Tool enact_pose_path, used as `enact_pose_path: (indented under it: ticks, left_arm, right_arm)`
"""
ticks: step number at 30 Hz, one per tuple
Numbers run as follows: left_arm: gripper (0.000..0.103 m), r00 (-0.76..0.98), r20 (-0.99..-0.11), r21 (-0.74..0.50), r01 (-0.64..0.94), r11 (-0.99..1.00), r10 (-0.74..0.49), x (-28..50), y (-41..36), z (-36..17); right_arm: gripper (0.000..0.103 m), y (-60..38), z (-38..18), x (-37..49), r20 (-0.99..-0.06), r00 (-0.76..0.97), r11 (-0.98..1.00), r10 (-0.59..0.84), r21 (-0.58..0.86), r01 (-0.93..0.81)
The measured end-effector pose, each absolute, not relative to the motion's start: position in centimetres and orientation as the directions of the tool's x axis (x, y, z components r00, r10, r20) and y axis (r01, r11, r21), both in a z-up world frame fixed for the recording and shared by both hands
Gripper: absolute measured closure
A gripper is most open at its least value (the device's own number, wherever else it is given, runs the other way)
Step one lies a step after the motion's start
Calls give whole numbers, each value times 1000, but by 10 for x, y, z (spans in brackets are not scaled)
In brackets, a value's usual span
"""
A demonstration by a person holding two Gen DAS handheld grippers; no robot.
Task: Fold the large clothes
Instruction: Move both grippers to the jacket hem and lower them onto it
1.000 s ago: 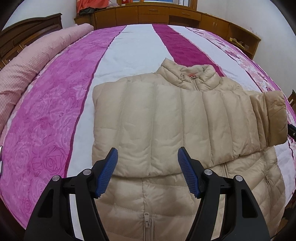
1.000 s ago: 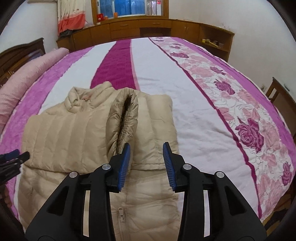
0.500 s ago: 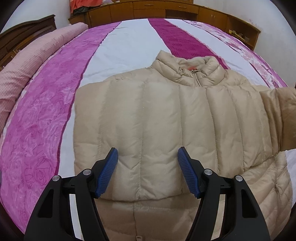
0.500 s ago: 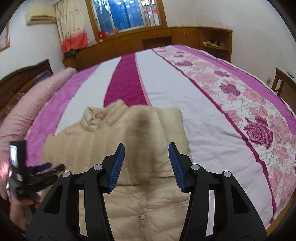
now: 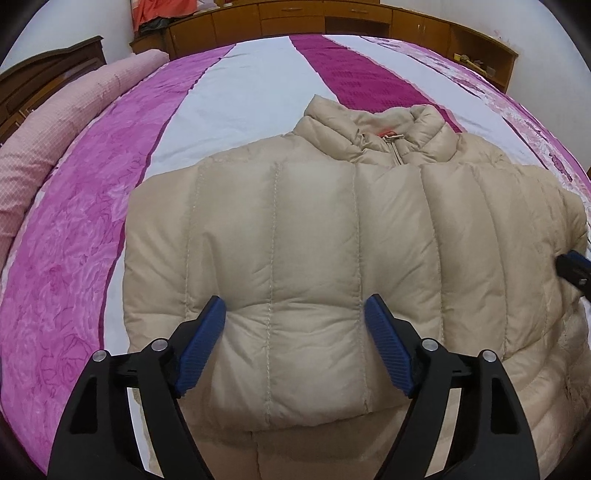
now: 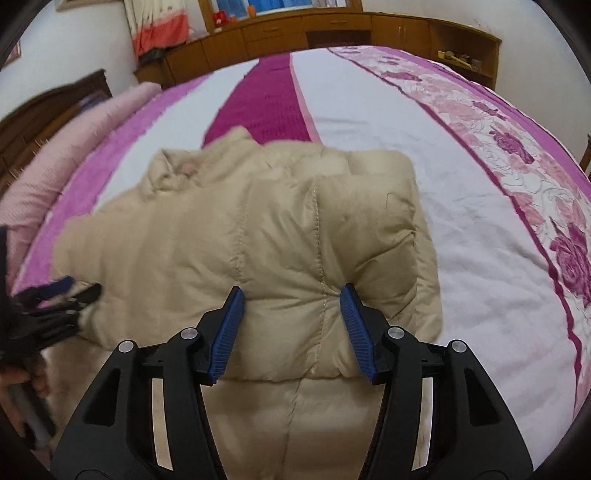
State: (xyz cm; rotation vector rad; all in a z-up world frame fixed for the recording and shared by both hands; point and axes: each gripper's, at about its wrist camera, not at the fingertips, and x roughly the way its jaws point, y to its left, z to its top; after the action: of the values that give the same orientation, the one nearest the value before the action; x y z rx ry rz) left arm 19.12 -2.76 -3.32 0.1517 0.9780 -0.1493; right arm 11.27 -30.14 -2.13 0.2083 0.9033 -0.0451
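A beige puffer jacket (image 5: 314, 240) lies front up on the bed, collar and zip at the far end, both sleeves folded across the chest. My left gripper (image 5: 293, 314) is open, its blue pads pressed into the folded sleeve near its lower edge. My right gripper (image 6: 291, 299) is open too, pressed into the folded sleeve (image 6: 325, 258) on the jacket's right side. The left gripper also shows at the left edge of the right wrist view (image 6: 59, 295). The right gripper's tip shows at the right edge of the left wrist view (image 5: 574, 264).
The bed carries a purple, white and magenta striped cover (image 5: 92, 221) with a rose border (image 6: 535, 184). A pink bolster (image 5: 55, 140) lies along the left side. Wooden cabinets (image 6: 332, 33) line the far wall, a dark headboard (image 5: 48, 70) stands at the left.
Both grippers have come down and forward onto the jacket. The sleeve that stood up by the right gripper now lies flat across the chest. The right gripper's jaws have widened.
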Motion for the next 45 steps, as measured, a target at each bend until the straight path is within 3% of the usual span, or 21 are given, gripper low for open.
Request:
enact_pose_path:
  ticks: [3,8,13,26,45]
  left_arm:
    - [26,555,-830,58,179,982,-53,193,-28,-33]
    - [26,557,-830,64,167,984,-40,183,-26,-24]
    - [26,559,-829,88,177,980,-26,160,-17,-10]
    - [26,539,-842,119,174,977,7,65,23,11]
    - [26,425,-905,36,69,997,3,-33,82,-35]
  right_arm:
    - [46,-300,-29,121,-784,620,983,39,141,116]
    - [30,-297,-18,106,-766,637,986,85,156,55]
    - [21,-302,1,71,-759,642,985,107,171,38]
    - [20,-318,-1,-42,-803,586,976,111,198,87]
    - [20,-316,-38,-123,-857,510,985,72,142,99]
